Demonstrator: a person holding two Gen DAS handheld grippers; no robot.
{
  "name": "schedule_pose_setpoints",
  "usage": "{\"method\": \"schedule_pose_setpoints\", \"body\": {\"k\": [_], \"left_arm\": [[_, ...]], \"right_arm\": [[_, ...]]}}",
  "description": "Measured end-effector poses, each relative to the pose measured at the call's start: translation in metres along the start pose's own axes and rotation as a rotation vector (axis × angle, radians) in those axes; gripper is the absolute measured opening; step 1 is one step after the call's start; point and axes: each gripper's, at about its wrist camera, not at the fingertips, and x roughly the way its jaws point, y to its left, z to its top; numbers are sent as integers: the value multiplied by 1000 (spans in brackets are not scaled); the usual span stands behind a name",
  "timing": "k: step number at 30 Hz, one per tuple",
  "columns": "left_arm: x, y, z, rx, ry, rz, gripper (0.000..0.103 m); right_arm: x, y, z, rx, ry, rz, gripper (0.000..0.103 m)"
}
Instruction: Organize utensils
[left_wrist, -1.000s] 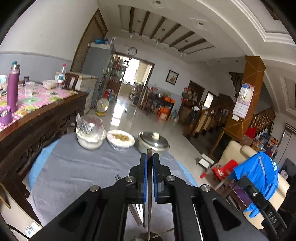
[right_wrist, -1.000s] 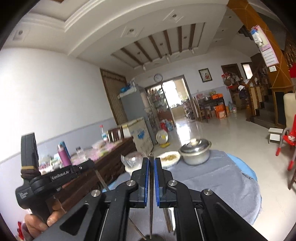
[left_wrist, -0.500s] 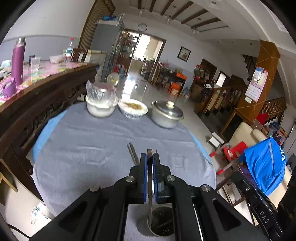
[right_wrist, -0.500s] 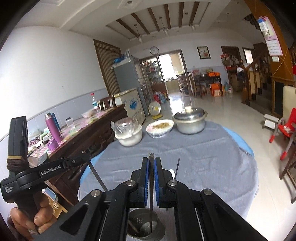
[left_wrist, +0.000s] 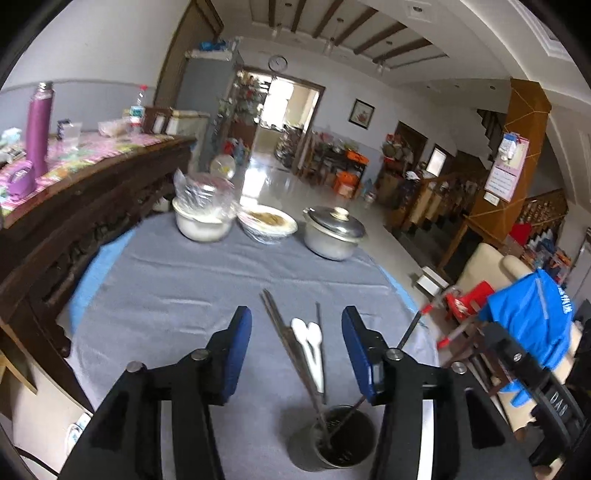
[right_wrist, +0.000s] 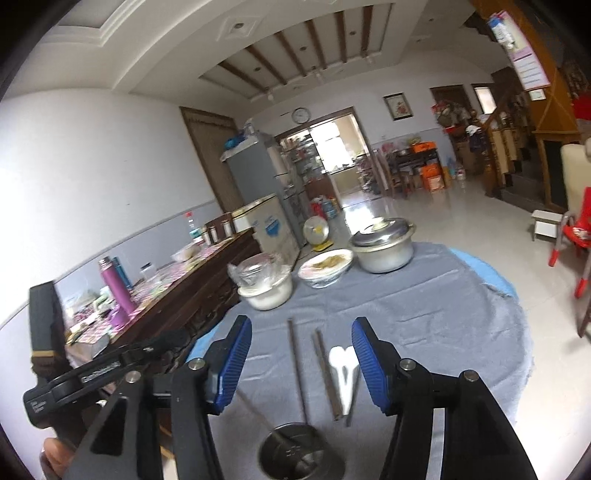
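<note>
A steel utensil cup (left_wrist: 332, 437) stands on the grey tablecloth, below my left gripper (left_wrist: 296, 325), with two metal chopsticks leaning in it. The cup also shows in the right wrist view (right_wrist: 301, 456), below my right gripper (right_wrist: 301, 341). Both grippers are open and empty. Loose metal chopsticks (left_wrist: 282, 332) and two white spoons (left_wrist: 310, 349) lie on the cloth just beyond the cup. In the right wrist view the chopsticks (right_wrist: 327, 373) and the spoons (right_wrist: 343, 373) lie between the fingers. The left gripper's body (right_wrist: 92, 373) shows at the left.
At the far side of the round table (left_wrist: 166, 295) stand a white bowl with a plastic bag (left_wrist: 203, 221), a covered dish of food (left_wrist: 267, 223) and a lidded steel pot (left_wrist: 334, 234). A dark wooden sideboard (left_wrist: 74, 206) stands close on the left. Chairs stand at the right.
Both grippers have opened and let go of the chopsticks they held; the chopsticks now stand in the cup. Both views have tilted down toward the table.
</note>
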Motion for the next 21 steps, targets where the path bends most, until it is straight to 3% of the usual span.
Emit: {"method": "schedule_pose_setpoints", "body": {"k": [5,13,21], "left_arm": [[4,16,-10,-10,17,69,65],[21,48,-33,-64,104,151,67],[38,59,-54,-46,181,260,67]], "right_arm": [[6,-25,-2,74,31,-40,60],[17,-68,-15,181,96,-99,60],[32,-94,-32,263,180,-119,60]]}}
